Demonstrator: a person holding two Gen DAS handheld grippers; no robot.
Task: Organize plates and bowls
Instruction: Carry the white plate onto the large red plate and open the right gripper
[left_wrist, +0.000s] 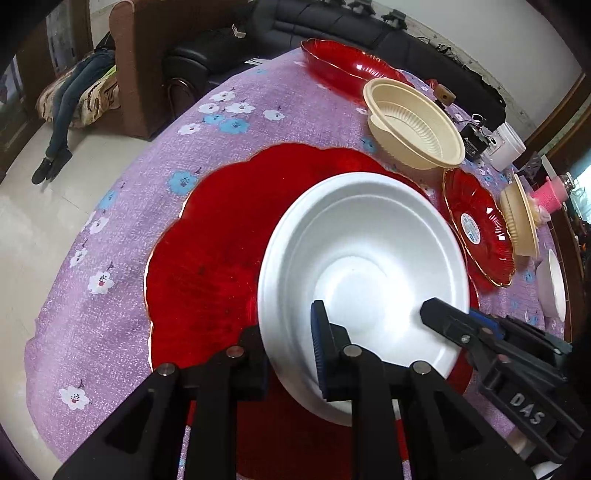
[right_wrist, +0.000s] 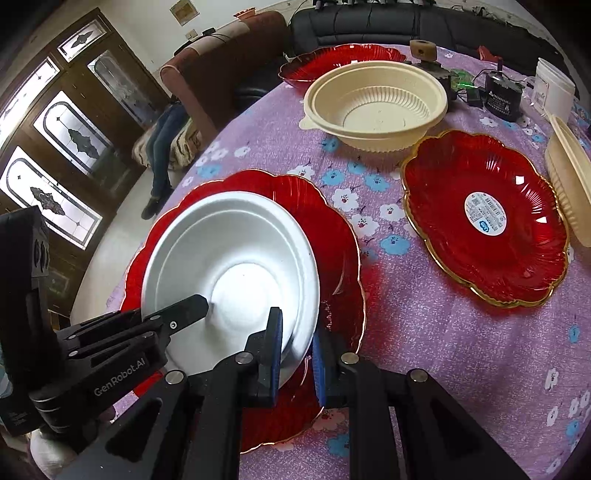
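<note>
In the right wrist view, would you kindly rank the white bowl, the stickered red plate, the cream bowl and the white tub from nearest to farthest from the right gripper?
1. White bowl: its rim sits between the right gripper fingers, lower left.
2. Stickered red plate: on the right, mid-table.
3. Cream bowl: farther back, centre.
4. White tub: far right corner.

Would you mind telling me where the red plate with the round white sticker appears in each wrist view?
Left wrist: the stickered red plate sits at the right, seen edge-on and squeezed.
Right wrist: it lies right of centre, seen nearly face-on.
Shared landmark: the cream ribbed bowl, just beyond the plate in both.
</note>
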